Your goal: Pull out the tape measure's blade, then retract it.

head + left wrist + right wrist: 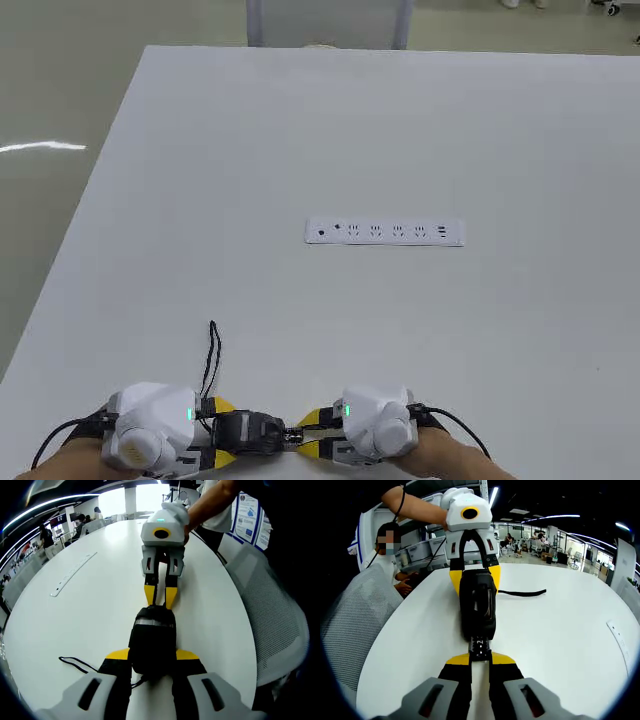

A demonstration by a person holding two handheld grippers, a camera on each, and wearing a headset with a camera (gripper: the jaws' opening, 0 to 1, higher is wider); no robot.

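Left gripper view has the left gripper [152, 656] clamped on the black tape measure [152, 632], which lies on the white table [75, 625] near the person's edge. The right gripper [160, 596] pinches the blade tip [479, 647] just beside the case. Pull-out looks barely begun; next, the right should draw straight away while the left holds firm. No brand is legible — only a digit like "2" on the blade.
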